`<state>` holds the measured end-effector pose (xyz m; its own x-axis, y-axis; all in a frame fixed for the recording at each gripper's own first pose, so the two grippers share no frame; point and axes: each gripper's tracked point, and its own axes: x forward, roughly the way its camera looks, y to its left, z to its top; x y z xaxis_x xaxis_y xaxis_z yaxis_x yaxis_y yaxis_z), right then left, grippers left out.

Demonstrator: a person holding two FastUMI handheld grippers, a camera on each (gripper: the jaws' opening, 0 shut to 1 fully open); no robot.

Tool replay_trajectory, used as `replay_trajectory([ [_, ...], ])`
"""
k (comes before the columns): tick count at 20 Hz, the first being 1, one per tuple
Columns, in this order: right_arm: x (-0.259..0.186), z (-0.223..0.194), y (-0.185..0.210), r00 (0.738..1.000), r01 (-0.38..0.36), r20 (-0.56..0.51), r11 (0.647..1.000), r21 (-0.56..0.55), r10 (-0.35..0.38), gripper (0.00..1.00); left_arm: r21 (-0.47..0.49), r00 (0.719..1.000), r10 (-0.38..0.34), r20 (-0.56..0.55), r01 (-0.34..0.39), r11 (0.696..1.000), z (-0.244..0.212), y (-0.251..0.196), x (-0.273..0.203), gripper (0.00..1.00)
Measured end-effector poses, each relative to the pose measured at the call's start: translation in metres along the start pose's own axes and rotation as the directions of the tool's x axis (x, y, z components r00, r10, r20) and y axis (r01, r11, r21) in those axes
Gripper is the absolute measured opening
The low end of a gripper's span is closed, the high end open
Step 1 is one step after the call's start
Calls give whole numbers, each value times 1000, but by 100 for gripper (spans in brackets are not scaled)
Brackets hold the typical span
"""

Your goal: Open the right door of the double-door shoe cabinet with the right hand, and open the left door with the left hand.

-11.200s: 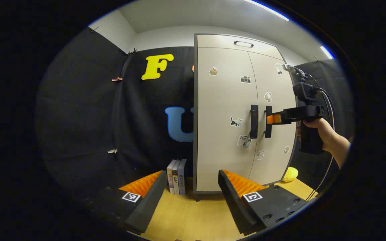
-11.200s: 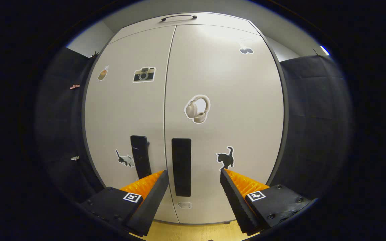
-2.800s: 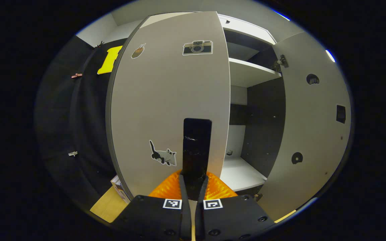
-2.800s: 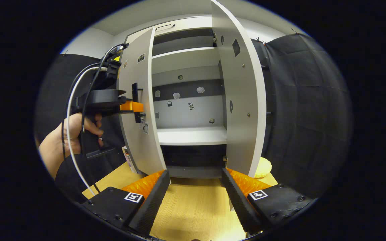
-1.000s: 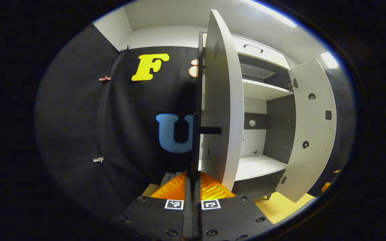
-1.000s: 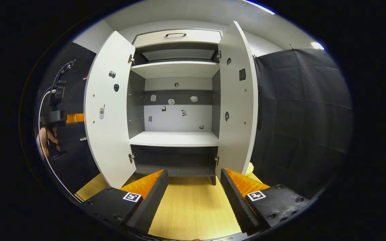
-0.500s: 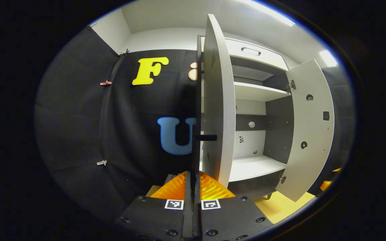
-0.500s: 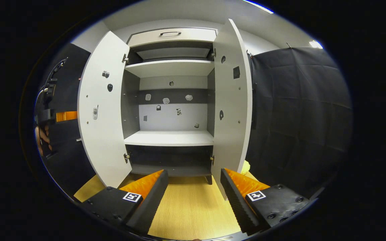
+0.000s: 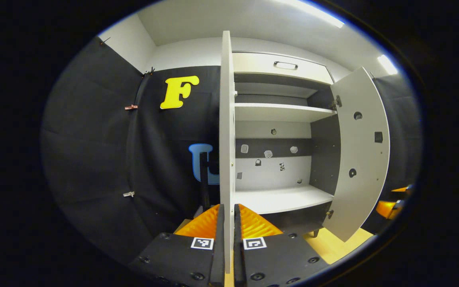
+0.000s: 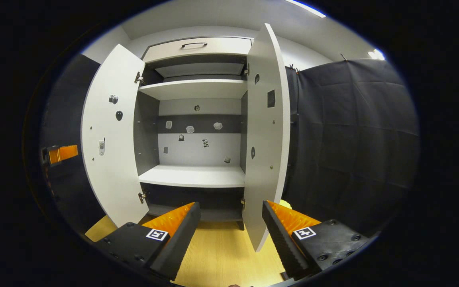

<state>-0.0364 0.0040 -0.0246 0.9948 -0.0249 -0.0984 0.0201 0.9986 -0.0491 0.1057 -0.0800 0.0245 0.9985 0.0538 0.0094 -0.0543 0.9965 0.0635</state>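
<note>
The cabinet point(image 10: 197, 175) stands on the table point(image 10: 221, 255), both doors swung wide; left door point(image 9: 226, 131) edge-on between the left tool's point(image 9: 228, 235) nearly closed fingers, contact unclear; right door point(image 10: 267, 131) beside the right tool point(image 10: 231, 235), fingers apart, holding nothing.

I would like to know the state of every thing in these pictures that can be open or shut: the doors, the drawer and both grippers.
left door: open, swung wide.
right door: open, swung out.
top drawer: shut.
right gripper: open, holding nothing.
left gripper: fingers nearly together with a thin gap between them; open or shut cannot be told.
</note>
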Motion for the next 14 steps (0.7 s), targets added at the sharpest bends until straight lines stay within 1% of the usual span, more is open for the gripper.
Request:
replay_trajectory([
  [1,4,1,-5,1000,-5,7,1000,2,5,98,4,1000,-8,-4,8,1000,-3,-13,-3,22],
  [2,9,1,-10,1000,-10,13,1000,6,10,98,6,1000,-21,-9,21,1000,-9,-27,-7,29],
  [3,14,-2,-16,1000,-15,8,1000,11,15,98,8,999,-36,-19,36,999,-12,-40,-9,44],
  [5,19,-9,-24,1000,-29,-9,999,26,30,98,11,999,-33,-29,34,999,-19,-56,-13,68],
  [7,22,-12,-32,999,-36,-5,998,45,36,98,3,999,-22,-27,22,1000,-23,-71,-16,91],
  [9,22,-21,-33,998,-51,-19,996,67,53,98,11,1000,7,-20,-6,1000,-27,-82,-22,97],
  [10,19,-23,-31,998,-65,-19,995,76,67,98,19,1000,15,-15,-14,1000,-30,-86,-26,97],
  [14,7,-31,-18,993,-113,-17,991,74,115,98,37,999,-40,-6,40,999,-40,-116,-36,97],
])
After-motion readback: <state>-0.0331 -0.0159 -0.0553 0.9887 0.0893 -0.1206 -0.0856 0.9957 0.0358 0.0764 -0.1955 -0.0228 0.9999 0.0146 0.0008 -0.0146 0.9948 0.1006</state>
